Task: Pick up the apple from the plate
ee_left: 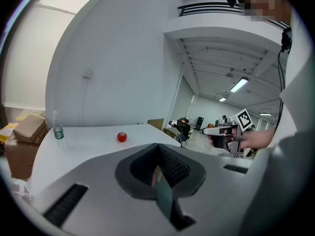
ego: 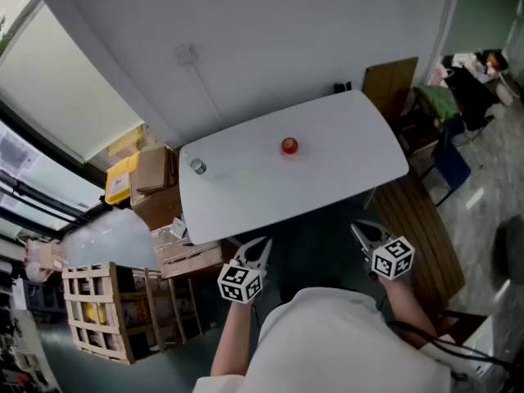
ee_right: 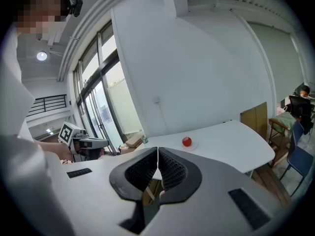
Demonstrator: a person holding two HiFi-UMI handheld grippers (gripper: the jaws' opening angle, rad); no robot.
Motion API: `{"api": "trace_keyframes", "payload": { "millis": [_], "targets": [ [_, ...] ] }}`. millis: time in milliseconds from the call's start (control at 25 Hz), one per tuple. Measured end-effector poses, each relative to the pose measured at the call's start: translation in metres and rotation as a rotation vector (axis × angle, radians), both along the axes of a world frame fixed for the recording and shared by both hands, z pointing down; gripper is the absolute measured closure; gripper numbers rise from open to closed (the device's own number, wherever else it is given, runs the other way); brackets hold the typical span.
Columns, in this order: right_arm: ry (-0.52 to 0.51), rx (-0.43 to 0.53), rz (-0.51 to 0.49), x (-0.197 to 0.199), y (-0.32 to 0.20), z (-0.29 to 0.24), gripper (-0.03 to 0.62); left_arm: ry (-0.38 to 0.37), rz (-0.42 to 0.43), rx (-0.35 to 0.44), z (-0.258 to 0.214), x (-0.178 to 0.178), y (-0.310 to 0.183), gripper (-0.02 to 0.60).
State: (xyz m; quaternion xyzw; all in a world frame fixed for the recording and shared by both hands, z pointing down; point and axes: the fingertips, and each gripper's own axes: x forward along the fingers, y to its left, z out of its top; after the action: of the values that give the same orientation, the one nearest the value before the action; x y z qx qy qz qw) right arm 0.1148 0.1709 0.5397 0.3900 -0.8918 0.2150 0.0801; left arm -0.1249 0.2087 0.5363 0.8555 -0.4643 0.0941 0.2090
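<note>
A red apple sits on a small white plate in the far middle of the white table. Both grippers hover short of the table's near edge, well away from the apple. My left gripper is shut with nothing between its jaws. Level with it to the right, my right gripper is likewise shut and empty. The left gripper view shows the apple far ahead, past the shut jaws. The right gripper view has the apple on its plate ahead, right of centre.
A small water bottle stands at the table's left end. Cardboard boxes and a wooden crate lie left of the table. A wooden board leans at the back right and a blue chair stands to the right.
</note>
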Motion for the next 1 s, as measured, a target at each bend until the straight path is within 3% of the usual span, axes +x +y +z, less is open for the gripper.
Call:
{"api": "trace_keyframes", "payload": {
  "millis": [560,1000],
  "targets": [
    [-0.025,-0.004,-0.020,0.008,0.000,-0.001,0.557,-0.014,-0.012,0.004,-0.001,0.008,0.003,0.580],
    [-0.076,-0.064,-0.025,0.039,0.009,0.011,0.557,0.011,-0.053,-0.003,0.004,0.035,0.015,0.580]
  ]
}}
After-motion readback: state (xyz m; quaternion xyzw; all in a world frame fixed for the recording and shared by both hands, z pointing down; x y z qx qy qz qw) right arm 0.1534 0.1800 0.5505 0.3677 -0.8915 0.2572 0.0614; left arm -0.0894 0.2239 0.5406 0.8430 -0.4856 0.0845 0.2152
